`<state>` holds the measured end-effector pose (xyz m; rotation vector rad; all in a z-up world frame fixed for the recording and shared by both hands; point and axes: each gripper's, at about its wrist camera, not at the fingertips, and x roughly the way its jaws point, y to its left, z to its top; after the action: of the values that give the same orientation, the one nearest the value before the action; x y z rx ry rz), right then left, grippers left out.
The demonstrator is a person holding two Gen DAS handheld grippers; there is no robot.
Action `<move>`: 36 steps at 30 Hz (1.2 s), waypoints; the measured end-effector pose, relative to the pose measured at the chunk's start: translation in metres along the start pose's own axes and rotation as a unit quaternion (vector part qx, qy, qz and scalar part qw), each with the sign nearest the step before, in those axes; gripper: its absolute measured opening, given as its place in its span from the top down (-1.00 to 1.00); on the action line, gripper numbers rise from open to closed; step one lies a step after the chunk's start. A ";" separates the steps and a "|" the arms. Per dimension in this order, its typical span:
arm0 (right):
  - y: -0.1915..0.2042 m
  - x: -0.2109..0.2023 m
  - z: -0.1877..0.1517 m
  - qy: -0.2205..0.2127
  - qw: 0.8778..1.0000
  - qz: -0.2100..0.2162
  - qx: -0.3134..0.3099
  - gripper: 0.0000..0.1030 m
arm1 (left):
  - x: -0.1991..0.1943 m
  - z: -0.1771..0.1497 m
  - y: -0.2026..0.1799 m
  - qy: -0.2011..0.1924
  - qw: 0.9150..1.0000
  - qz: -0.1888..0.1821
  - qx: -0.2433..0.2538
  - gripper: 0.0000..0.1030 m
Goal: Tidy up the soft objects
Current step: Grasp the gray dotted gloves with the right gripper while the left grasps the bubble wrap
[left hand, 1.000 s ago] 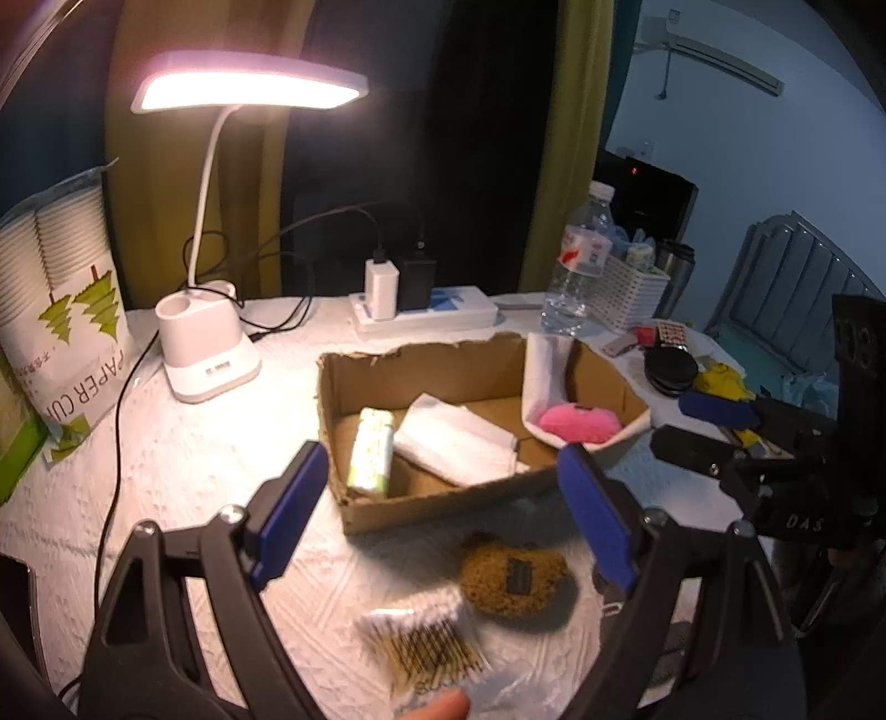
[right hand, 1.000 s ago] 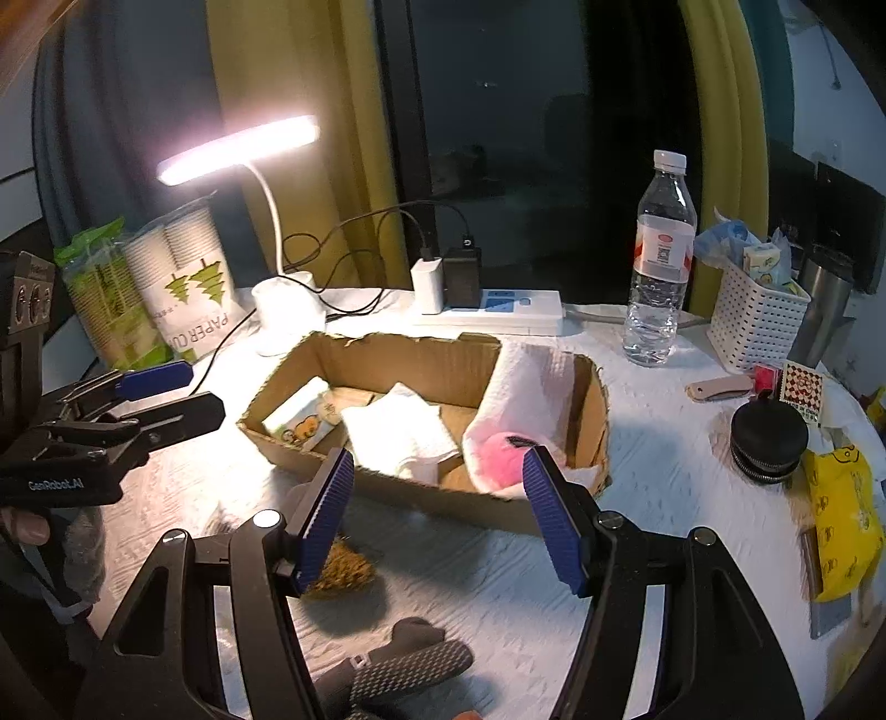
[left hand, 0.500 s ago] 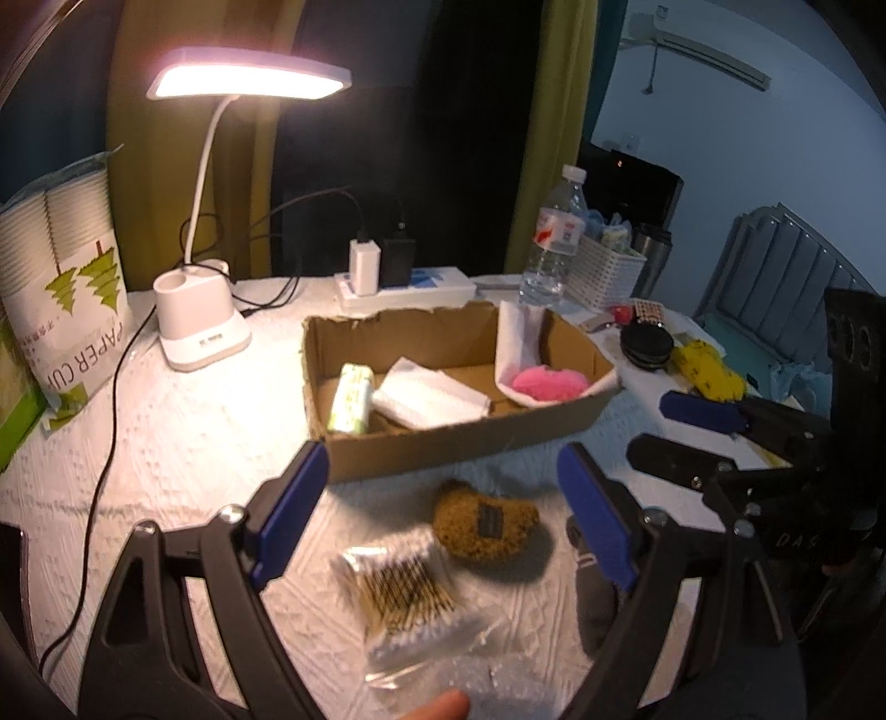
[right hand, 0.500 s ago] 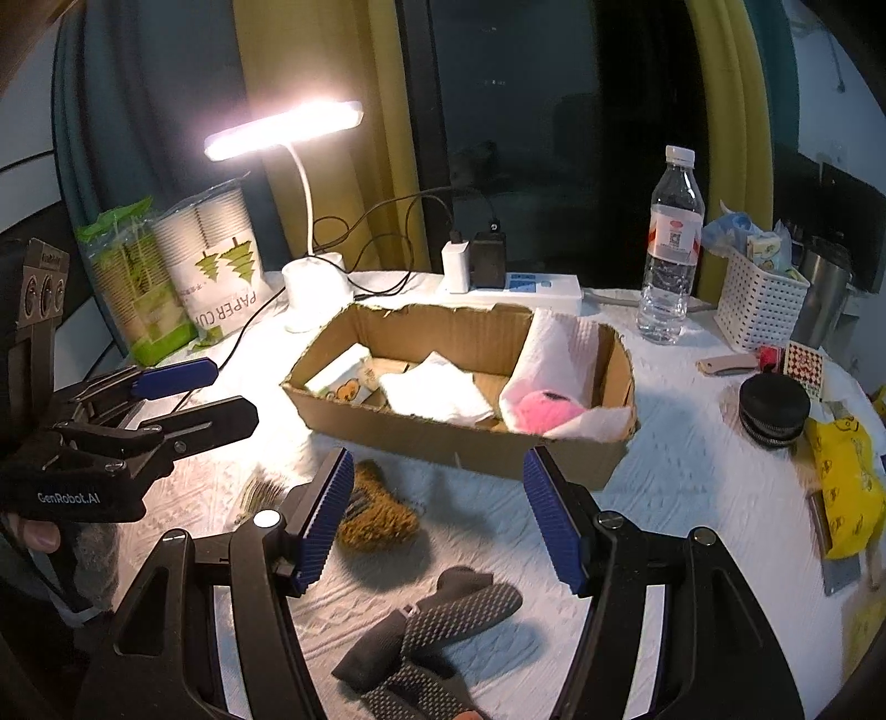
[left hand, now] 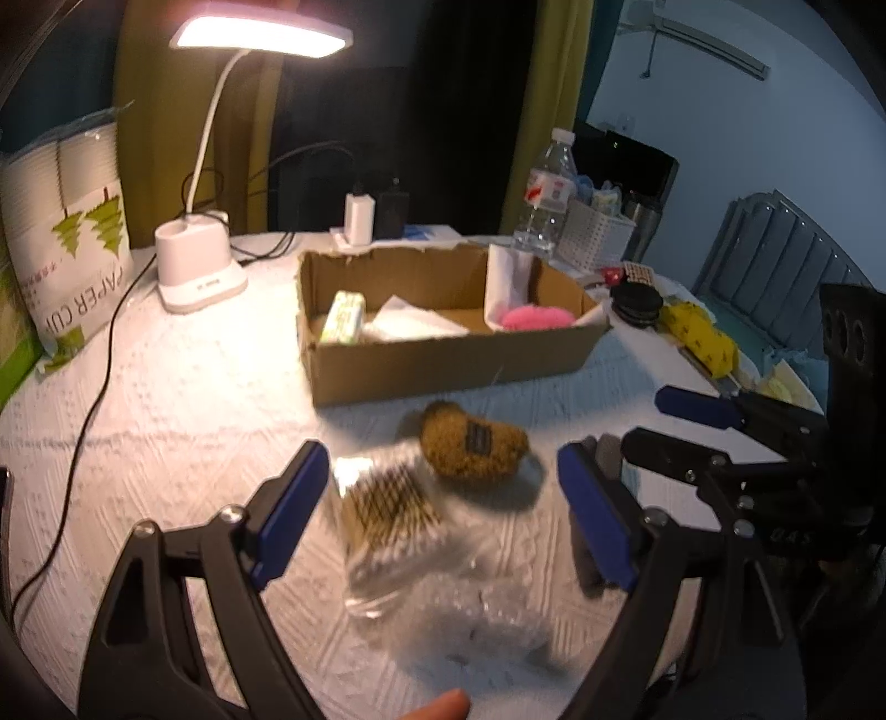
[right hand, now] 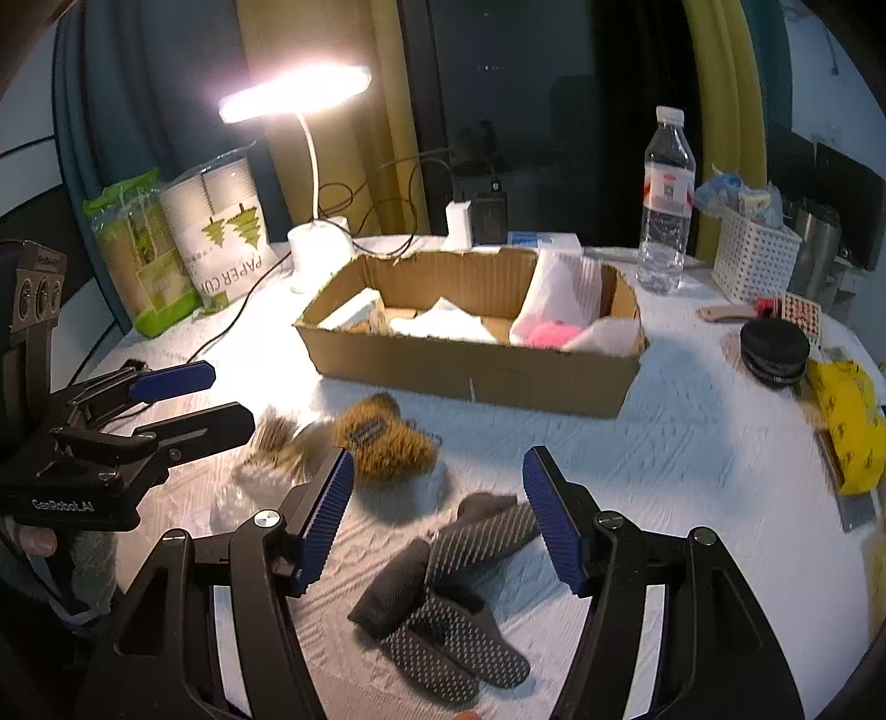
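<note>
Grippers both tilted down, jaws spread, empty: left gripper (left hand: 443,509) over cotton-swab pack (left hand: 387,498), right gripper (right hand: 437,515) over grey socks (right hand: 443,587); cardboard box (right hand: 470,371) at 12 o'clock on white tablecloth (right hand: 692,454).

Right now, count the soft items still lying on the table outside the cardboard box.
2 seen: the brown fuzzy pad lies in front of the cardboard box; the grey dotted socks lie nearer, under the right gripper. Others may be hidden.

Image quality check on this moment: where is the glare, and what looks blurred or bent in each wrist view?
Left wrist view: the desk lamp blows out and washes the tablecloth near its base; the cotton swab bag is smeared. Right wrist view: lamp glare again; brown fuzzy item soft, grey socks sharper. Both show fisheye curvature and dark corners.
</note>
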<state>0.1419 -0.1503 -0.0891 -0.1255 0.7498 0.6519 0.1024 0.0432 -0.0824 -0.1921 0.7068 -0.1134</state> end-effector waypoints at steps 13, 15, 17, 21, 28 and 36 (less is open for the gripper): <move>0.006 0.003 -0.031 0.022 1.000 -0.002 0.012 -0.30 | 0.008 -0.041 -0.004 0.045 0.999 -0.016 -0.014 -0.67; 0.006 0.003 -0.035 0.025 1.000 -0.003 0.014 -0.30 | 0.008 -0.045 -0.006 0.050 0.998 -0.018 -0.013 -0.67; 0.005 0.003 -0.037 0.027 1.000 -0.005 0.016 -0.30 | 0.008 -0.049 -0.007 0.054 0.998 -0.018 -0.012 -0.67; 0.002 0.004 -0.041 0.032 0.999 -0.007 0.020 -0.30 | 0.011 -0.057 -0.009 0.066 0.998 -0.012 -0.004 -0.67; 0.001 0.020 -0.047 0.058 0.998 -0.005 0.024 -0.30 | 0.023 -0.067 -0.016 0.093 0.995 -0.006 0.018 -0.65; 0.004 0.037 -0.051 0.076 0.997 0.008 0.028 -0.30 | 0.023 -0.066 -0.017 0.088 0.996 -0.007 0.029 -0.39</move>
<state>0.1298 -0.1456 -0.1510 -0.1183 0.9159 0.6401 0.0764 0.0141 -0.1427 -0.1327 0.8758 -0.1661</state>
